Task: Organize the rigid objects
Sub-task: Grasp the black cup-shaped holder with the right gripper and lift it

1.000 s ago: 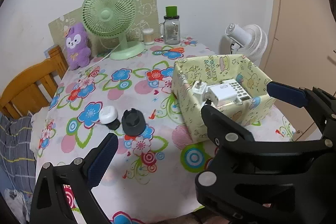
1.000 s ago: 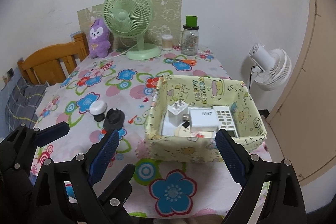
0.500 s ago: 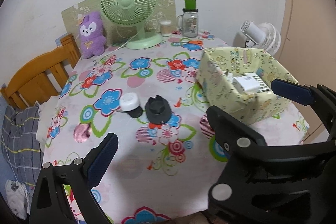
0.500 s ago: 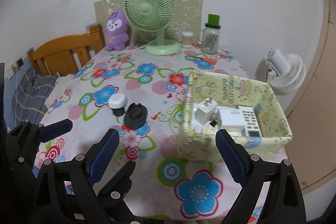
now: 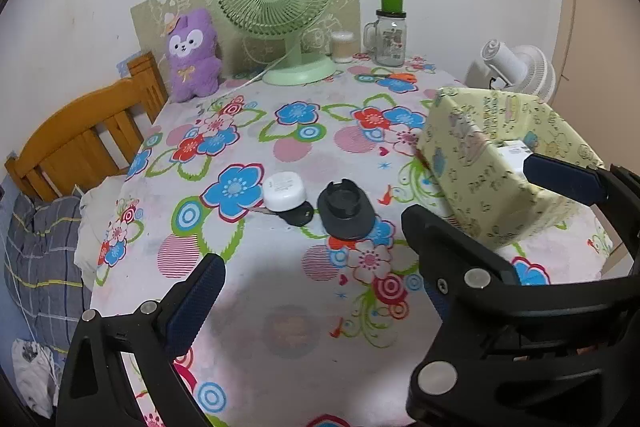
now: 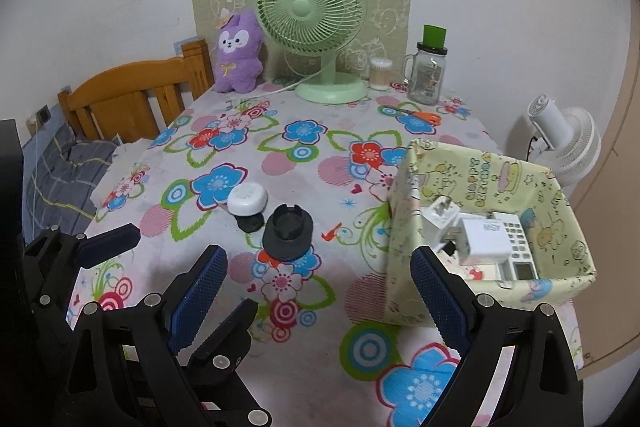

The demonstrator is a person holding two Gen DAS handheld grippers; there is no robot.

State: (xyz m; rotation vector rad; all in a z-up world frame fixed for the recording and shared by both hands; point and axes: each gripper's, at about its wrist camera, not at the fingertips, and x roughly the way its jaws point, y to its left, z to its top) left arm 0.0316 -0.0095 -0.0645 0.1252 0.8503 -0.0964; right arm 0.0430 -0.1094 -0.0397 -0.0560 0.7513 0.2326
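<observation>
Both grippers hover with fingers spread and empty above a flower-clothed desk (image 6: 280, 131). The right gripper (image 6: 320, 291) faces a black round holder (image 6: 288, 233) and white puck (image 6: 247, 199) lying left of the yellow box (image 6: 404, 267); the next move likely calls for lowering over the holder and closing. The left gripper (image 5: 320, 287) waits alongside.

Mid-frame on the table (image 6: 320, 367), a round puck (image 6: 247, 200) sits just left of a cup-shaped holder (image 6: 288, 233), overlapping a flat key fob (image 6: 250, 223). At right, a box (image 6: 400, 259) contains a charger (image 6: 484, 241), plug adapter (image 6: 440, 217) and calculator (image 6: 518, 247). Desk fan (image 6: 312, 7), plush (image 6: 238, 53) and jar (image 6: 428, 77) line the far edge.
</observation>
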